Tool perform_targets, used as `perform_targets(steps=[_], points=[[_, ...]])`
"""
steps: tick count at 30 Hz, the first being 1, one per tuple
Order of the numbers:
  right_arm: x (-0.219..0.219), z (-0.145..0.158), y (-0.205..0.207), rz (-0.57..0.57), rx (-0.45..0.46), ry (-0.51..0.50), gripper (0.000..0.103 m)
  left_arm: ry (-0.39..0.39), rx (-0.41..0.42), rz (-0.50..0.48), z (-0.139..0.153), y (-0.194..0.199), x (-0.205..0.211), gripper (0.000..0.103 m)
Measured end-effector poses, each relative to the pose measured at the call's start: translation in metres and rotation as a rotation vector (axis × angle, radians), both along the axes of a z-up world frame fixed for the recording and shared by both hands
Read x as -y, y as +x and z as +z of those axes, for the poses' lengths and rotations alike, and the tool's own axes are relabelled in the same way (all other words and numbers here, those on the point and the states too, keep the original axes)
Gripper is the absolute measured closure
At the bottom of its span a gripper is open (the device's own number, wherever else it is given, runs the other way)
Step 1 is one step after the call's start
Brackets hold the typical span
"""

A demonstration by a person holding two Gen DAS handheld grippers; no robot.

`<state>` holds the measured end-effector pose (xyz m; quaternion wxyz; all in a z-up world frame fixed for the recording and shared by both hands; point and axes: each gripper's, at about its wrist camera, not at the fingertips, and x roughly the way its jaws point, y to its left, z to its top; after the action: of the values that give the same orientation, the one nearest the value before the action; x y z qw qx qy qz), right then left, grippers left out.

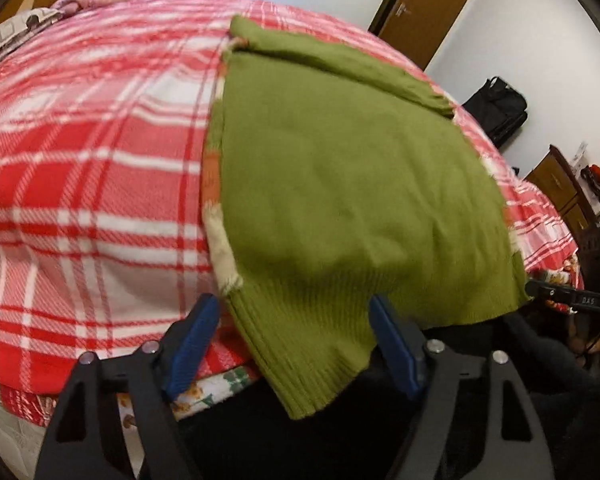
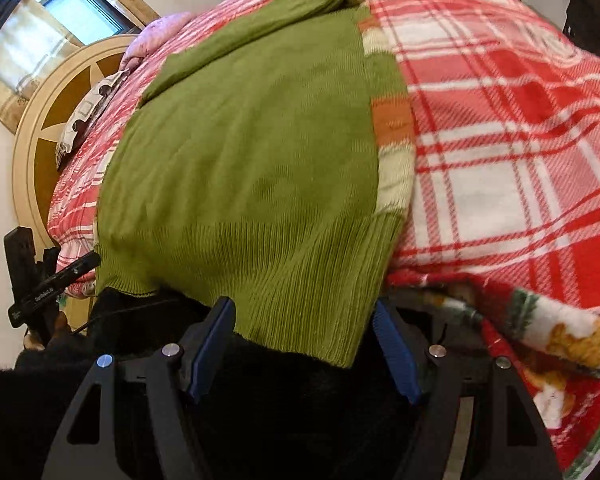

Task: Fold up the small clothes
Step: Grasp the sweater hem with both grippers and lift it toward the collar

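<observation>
- At the near edge of the bed [image 1: 80, 208], a green sweater [image 1: 340, 184] lies spread on the red-and-white checked blanket [image 2: 500, 128], its ribbed hem hanging a little past the edge toward the person.
- Both tools sit low at that hem, probably because the bottom band is the natural place to take hold for a fold up toward the collar end.
- Left gripper [image 1: 292, 344]: jaws spread wide, blue pads either side of the hem's left corner, nothing pinched. One pad is over the blanket just beside the cloth; the other is at or just under the hem's edge.
- Right gripper [image 2: 304, 336]: jaws likewise apart, straddling the hem's right corner without clamping it.
- With one tool at each corner, I judge the hem could be lifted evenly, so the fold stays square.
- The sweater looks like a fine, soft knit, olive green, with a coarser rib along the bottom. A strip banded in orange, cream and green shows along one long side, so the body seems already folded over lengthwise. A sleeve [image 1: 340, 64] lies across the far end.
- Its surface is mostly flat with slight ripples; being limp, it should drape and sag when raised.
</observation>
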<state>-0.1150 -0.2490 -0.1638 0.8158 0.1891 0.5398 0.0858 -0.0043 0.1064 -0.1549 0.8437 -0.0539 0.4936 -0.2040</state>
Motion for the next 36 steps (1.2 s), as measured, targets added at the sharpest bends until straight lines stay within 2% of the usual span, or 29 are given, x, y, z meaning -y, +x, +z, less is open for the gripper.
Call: perform_targets(steps=[4, 7, 9, 10, 12, 14, 19, 20, 21, 23, 26, 28, 31, 36], points=[[0.002, -0.011, 0.001, -0.019, -0.025, 0.046, 0.032, -0.009, -0.068, 0.002, -0.015, 0.002, 0.001, 0.027], [-0.003, -0.017, 0.001, -0.014, -0.035, 0.068, 0.032, -0.029, -0.093, -0.008, -0.02, 0.0, 0.002, 0.043], [-0.007, -0.02, 0.003, 0.005, -0.039, 0.062, 0.032, -0.032, -0.092, -0.018, -0.021, -0.001, 0.005, 0.049], [-0.009, -0.02, 0.003, 0.011, -0.035, 0.057, 0.035, -0.039, -0.096, -0.025, -0.022, -0.002, 0.006, 0.053], [-0.012, -0.022, 0.004, 0.018, -0.038, 0.055, 0.052, -0.043, -0.101, -0.028, -0.023, -0.001, 0.007, 0.06], [-0.01, -0.023, 0.004, 0.007, -0.038, 0.066, 0.053, -0.056, -0.107, -0.026, -0.024, 0.0, 0.008, 0.068], [-0.002, -0.025, 0.005, -0.021, -0.03, 0.103, 0.059, -0.072, -0.107, -0.039, -0.023, -0.003, 0.006, 0.078], [-0.002, -0.026, 0.007, -0.024, -0.028, 0.111, 0.064, -0.07, -0.105, -0.044, -0.022, -0.003, 0.007, 0.079], [0.001, -0.027, 0.008, -0.02, -0.03, 0.112, 0.075, -0.07, -0.104, -0.048, -0.022, -0.003, 0.008, 0.08], [-0.003, -0.027, 0.011, -0.005, -0.025, 0.104, 0.089, -0.081, -0.107, -0.058, -0.023, -0.004, 0.01, 0.087], [-0.013, -0.016, 0.012, 0.044, 0.017, 0.076, 0.092, -0.099, -0.112, -0.054, -0.022, -0.003, 0.009, 0.093], [-0.01, -0.008, 0.013, 0.047, 0.036, 0.116, 0.092, -0.131, -0.111, -0.052, -0.017, -0.004, 0.003, 0.094], [0.001, 0.013, 0.016, 0.02, 0.089, 0.238, 0.092, -0.164, -0.094, -0.057, -0.006, -0.005, -0.003, 0.094], [0.02, 0.05, 0.034, -0.023, 0.194, 0.386, 0.092, -0.242, -0.02, -0.052, 0.032, 0.005, -0.013, 0.094]])
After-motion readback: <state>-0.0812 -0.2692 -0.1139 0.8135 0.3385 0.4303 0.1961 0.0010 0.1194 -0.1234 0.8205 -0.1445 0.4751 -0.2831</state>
